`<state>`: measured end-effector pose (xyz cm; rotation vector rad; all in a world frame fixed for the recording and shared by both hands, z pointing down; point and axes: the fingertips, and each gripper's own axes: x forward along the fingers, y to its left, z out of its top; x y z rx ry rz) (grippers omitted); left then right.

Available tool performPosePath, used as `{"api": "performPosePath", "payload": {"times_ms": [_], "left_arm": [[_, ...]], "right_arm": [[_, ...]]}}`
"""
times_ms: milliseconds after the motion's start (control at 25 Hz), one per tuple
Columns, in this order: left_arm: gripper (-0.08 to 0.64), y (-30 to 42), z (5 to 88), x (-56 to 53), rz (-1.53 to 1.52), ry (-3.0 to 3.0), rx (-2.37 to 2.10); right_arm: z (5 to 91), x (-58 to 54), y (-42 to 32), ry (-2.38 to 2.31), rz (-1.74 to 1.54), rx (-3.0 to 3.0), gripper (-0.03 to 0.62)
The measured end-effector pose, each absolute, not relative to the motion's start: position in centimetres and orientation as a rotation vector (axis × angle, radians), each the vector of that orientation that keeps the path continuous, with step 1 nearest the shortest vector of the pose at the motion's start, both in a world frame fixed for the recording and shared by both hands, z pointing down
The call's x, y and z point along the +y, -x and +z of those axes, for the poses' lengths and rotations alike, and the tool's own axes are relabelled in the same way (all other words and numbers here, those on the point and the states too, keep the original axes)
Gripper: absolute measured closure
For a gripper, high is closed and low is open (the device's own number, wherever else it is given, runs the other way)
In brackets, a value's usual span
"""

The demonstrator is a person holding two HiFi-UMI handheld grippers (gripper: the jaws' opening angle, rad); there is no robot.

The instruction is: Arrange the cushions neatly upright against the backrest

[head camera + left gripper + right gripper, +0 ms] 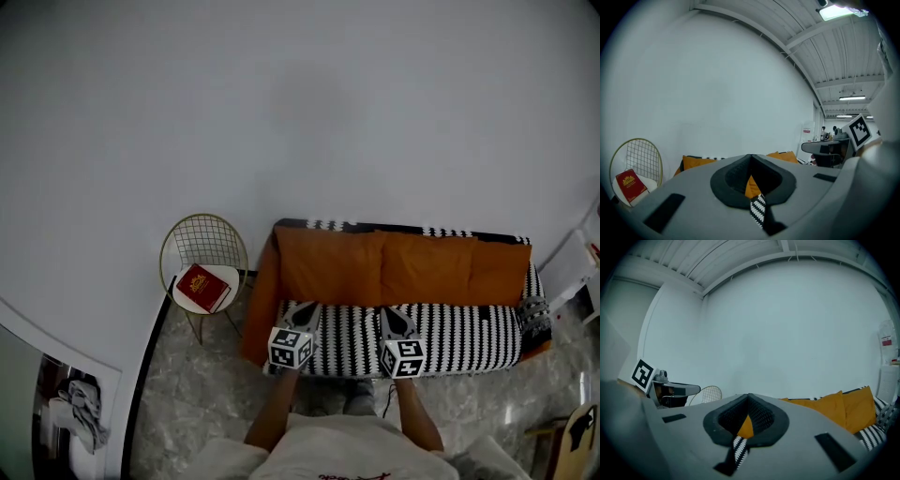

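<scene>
Seemingly last check: orange cushions (403,267) stand upright along the sofa (459,342) backrest, centre frame. Left tool (303,314) and right tool (395,319) are both closed and empty over the seat front. Next move is probably just straightening any leaner.

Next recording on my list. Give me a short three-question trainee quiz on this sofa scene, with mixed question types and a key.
1. True or false: the left tongs and the right tongs are both shut and empty.
2. How many orange cushions stand upright against the backrest of the sofa? A) one B) three C) five
3. What lies on the seat of the wire chair beside the sofa?
Key: 1 true; 2 B; 3 a red book.
</scene>
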<state>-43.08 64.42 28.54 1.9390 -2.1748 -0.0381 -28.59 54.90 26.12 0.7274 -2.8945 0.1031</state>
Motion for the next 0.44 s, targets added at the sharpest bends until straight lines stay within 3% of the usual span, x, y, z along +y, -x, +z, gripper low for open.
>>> {"api": "performPosePath", "payload": {"times_ms": [440], "left_arm": [[0.531,42.20,28.71,64.49,-0.035,-1.954,-2.174]], "right_arm": [[26.32,55.39,28.28,-0.720,0.078,-2.892,0.566]]}}
